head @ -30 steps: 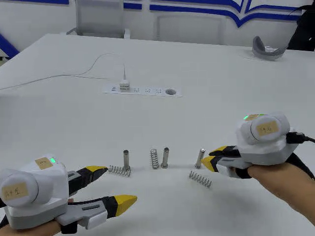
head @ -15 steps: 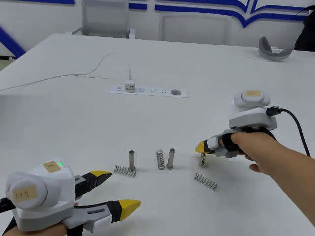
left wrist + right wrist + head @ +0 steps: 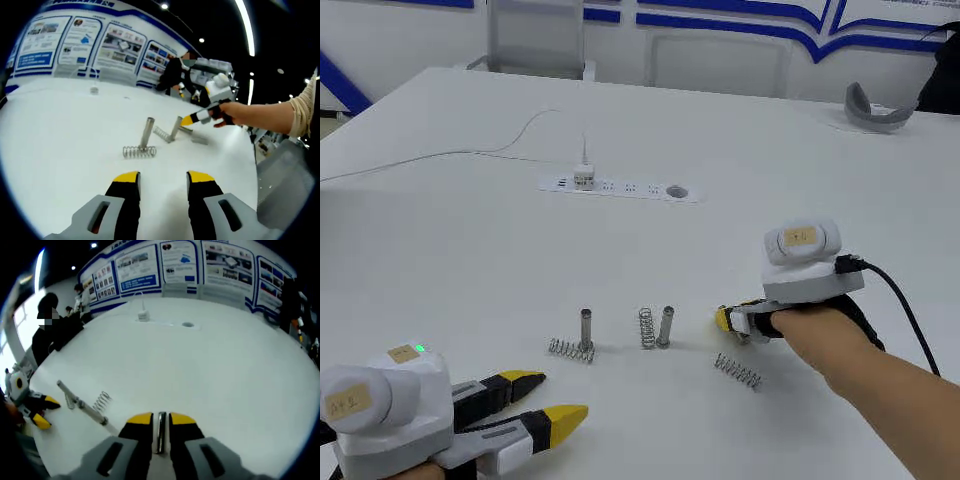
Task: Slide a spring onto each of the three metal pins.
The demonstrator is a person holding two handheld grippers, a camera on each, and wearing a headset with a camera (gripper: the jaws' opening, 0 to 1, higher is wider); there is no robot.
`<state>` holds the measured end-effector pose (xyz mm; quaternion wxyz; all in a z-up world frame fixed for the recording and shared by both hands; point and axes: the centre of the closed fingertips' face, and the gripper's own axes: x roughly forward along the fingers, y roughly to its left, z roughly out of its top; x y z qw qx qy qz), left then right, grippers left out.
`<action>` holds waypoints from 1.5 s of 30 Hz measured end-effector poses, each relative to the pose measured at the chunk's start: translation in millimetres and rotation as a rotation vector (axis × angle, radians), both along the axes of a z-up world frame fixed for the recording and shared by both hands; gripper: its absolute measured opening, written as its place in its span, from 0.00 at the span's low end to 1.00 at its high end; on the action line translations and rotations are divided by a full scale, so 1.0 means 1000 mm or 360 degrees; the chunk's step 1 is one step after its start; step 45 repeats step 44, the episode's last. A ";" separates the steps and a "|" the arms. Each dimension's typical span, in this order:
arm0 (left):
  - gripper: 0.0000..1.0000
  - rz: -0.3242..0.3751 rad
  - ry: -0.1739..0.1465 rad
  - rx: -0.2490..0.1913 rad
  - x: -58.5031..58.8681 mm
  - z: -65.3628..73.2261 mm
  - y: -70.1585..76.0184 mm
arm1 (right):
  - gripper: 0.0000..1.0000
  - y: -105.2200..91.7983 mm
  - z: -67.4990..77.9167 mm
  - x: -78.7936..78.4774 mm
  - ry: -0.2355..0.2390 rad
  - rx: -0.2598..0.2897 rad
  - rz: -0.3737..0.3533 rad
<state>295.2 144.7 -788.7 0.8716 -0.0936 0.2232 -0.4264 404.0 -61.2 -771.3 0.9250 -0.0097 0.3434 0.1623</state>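
table [image 3: 470,250]: white, bare and smooth; small parts will likely skid or roll on it
power strip [image 3: 620,187]: far side of the table, well apart from the work
left tongs [image 3: 548,396]: near left, jaws apart with nothing between them, pointing towards the row of pins
right tongs [image 3: 725,320]: at the right end of the row, jaws together and clamped on the right pin [image 3: 161,432], which shows as a thin metal bar between the yellow tips in the right gripper view
left pin [image 3: 586,328]: stands upright at the left of the row, bare
middle pin [image 3: 666,326]: upright, bare, well apart from the left pin
how the pins handle: I judge them stiff, smooth and a bit slippery, light enough to tip over from a nudge; best held low on the shaft so the top stays free for a spring
left spring [image 3: 570,349]: lies on its side at the foot of the left pin, on the near side
middle spring [image 3: 646,327]: stands on end just left of the middle pin; whether it touches I cannot tell
right spring [image 3: 736,371]: lies on its side, near and right of my right tongs
how the springs handle: very light thin wire, soft across the coils, prone to roll or pop out; I would pinch gently across the coils near one end, leaving the other end open for the pin tip
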 end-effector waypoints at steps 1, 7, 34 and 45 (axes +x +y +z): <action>0.28 0.0007 0.0021 -0.0048 0.000 -0.002 0.001 | 0.13 0.012 0.022 0.003 -0.0074 0.0028 0.0056; 0.01 0.0101 0.0267 -0.0329 0.008 0.000 0.005 | 0.19 0.108 0.044 -0.010 0.0132 -0.0009 0.0548; 0.01 0.0041 0.0231 -0.0319 0.000 -0.001 0.000 | 0.12 0.130 0.001 -0.105 0.0485 -0.0669 0.1193; 0.01 0.0012 0.0219 -0.0310 -0.002 -0.001 -0.001 | 0.15 0.122 -0.021 -0.088 0.0308 -0.0820 0.1283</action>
